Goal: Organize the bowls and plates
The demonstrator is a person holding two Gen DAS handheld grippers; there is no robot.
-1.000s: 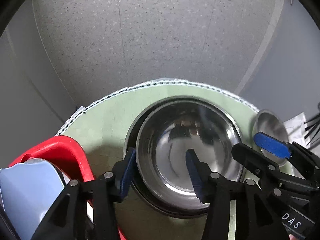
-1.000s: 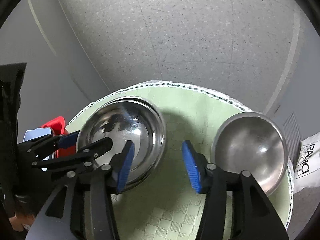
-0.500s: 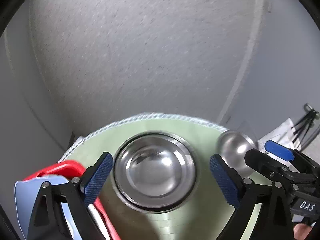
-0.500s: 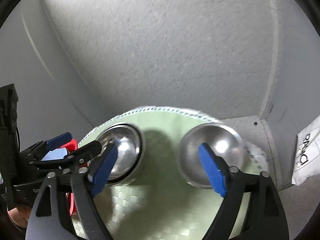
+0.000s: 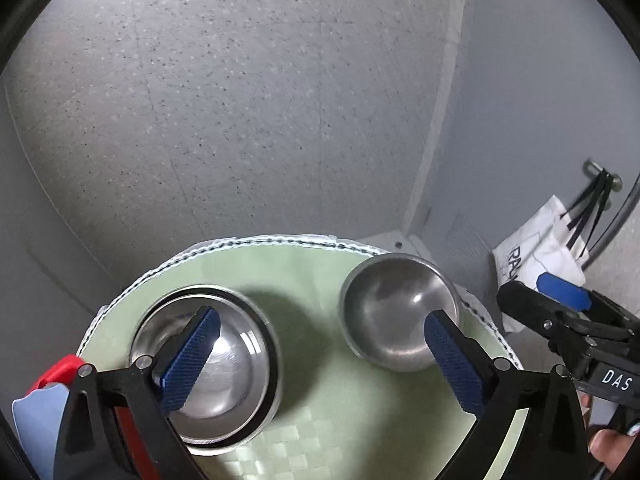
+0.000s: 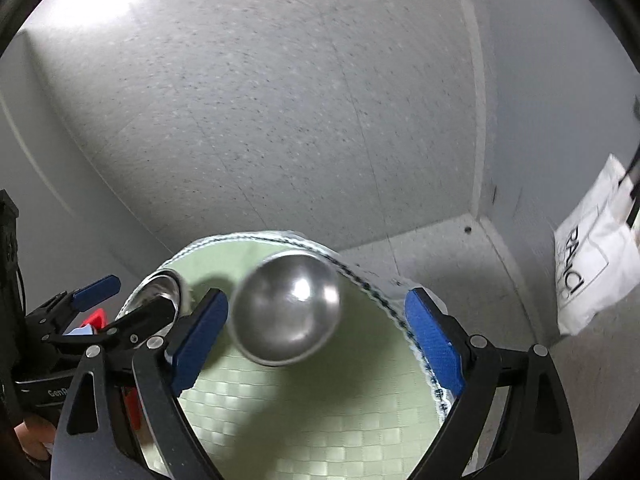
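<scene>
A round green mat (image 5: 320, 420) carries a stack of steel bowls (image 5: 236, 368) on its left and a single steel bowl (image 5: 396, 312) on its right. My left gripper (image 5: 320, 360) is open and empty, raised above the mat, its fingers spanning both. My right gripper (image 6: 316, 340) is open and empty above the single bowl (image 6: 288, 312), which lies between its fingers. The stacked bowls (image 6: 164, 284) show at the left of the right wrist view, partly hidden by the left gripper.
A red rack (image 5: 60, 372) with a pale blue plate (image 5: 32, 420) stands left of the mat. A white bag (image 6: 592, 264) hangs on the wall at the right. Speckled grey floor (image 5: 240, 100) lies beyond the mat (image 6: 320, 420).
My left gripper opened and let go of the stacked bowl, then rose away from it. My right gripper opened wider, rose and moved right over the single bowl.
</scene>
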